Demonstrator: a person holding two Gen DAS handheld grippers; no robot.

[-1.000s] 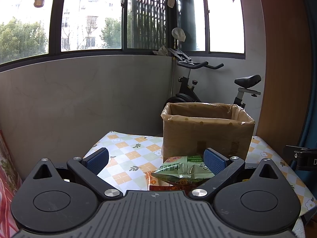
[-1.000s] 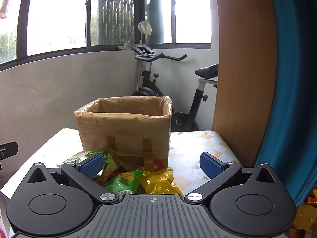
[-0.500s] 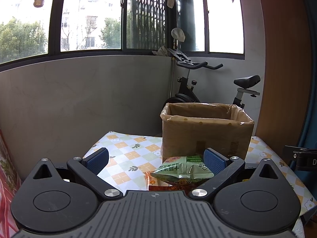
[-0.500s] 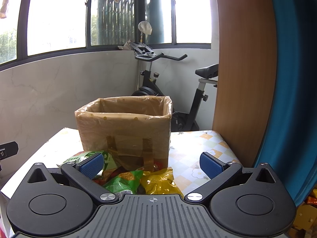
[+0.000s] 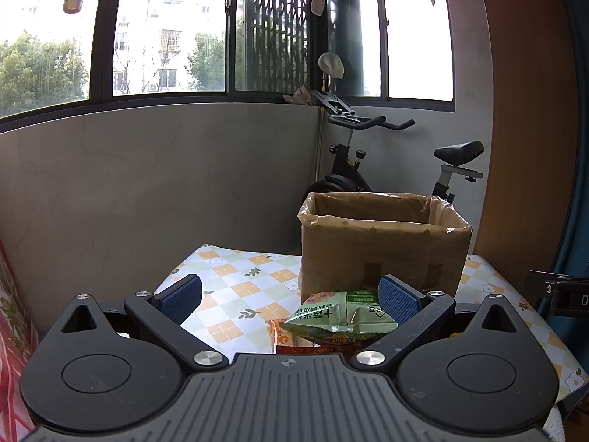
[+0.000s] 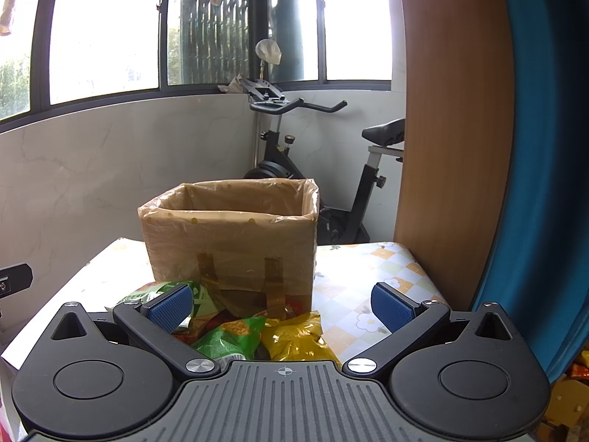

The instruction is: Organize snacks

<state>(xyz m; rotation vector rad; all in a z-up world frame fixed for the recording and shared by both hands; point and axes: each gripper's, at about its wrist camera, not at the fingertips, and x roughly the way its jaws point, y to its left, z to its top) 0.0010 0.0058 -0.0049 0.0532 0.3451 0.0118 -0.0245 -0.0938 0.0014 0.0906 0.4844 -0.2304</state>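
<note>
Both hand-held grippers (image 5: pixel 291 296) (image 6: pixel 281 304) spread, empty; light, crinkly, slippery green packet (image 5: pixel 340 316) probably best pinched at its sealed edge, then box (image 5: pixel 383 243).

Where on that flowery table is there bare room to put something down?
Bare checked cloth lies left of the cardboard box, out to the table edge by the grey wall. A smaller bare patch lies right of the box, toward the wooden panel. It is crowded in front of the box, where the snack bags pile up.
</note>
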